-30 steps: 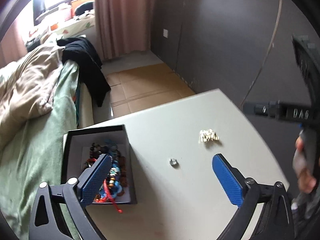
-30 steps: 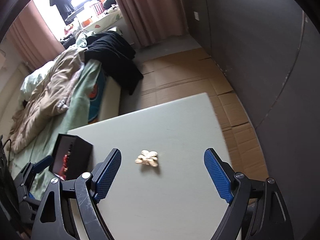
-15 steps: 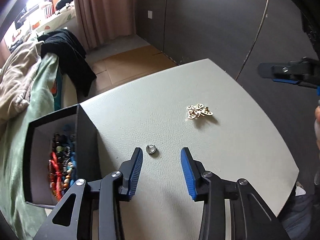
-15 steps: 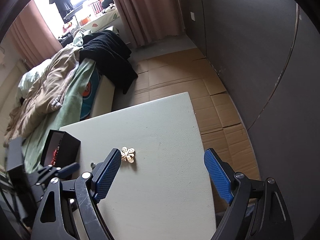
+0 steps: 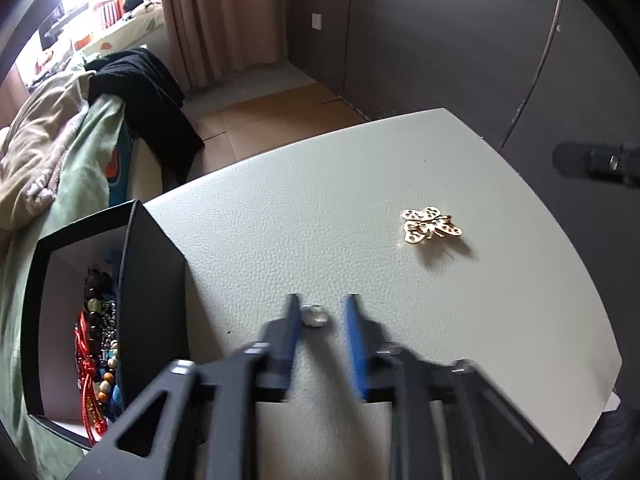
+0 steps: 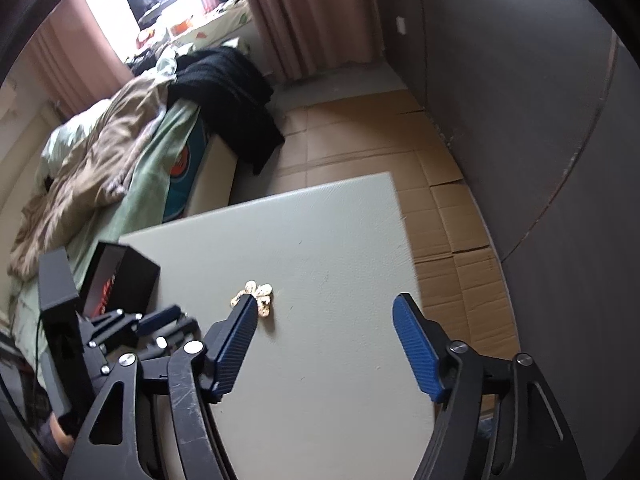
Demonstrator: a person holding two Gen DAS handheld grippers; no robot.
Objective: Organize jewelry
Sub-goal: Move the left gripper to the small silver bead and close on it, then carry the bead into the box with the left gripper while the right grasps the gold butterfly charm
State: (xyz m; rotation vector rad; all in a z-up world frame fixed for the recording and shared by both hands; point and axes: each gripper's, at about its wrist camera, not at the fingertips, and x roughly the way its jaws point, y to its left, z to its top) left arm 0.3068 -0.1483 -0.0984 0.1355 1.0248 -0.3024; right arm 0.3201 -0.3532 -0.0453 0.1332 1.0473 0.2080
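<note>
While the table (image 5: 400, 160) is taken as the landmark, everything runs from its left edge to its right:

Box: a black box (image 5: 154, 280) stands at the table's left edge, open, with a white lining; beads and a red cord (image 5: 86, 364) lie heaped inside it.

Left tongs: the left gripper (image 5: 320, 312) sits low over the table just right of the box, its blue fingers narrowed to a small gap and blurred.

Ring: a small silver ring (image 5: 315, 316) lies on the table in that gap, against the left finger; whether both fingers press it I cannot tell.

Brooch: a gold butterfly brooch (image 5: 430, 225) lies flat on the table, well right of the ring and apart from both tongs.

Right tongs: the right gripper (image 6: 324, 320) hangs above the table's right half, fingers spread wide and holding nothing; its left finger overlaps the brooch (image 6: 256, 300) in the right wrist view.
</note>
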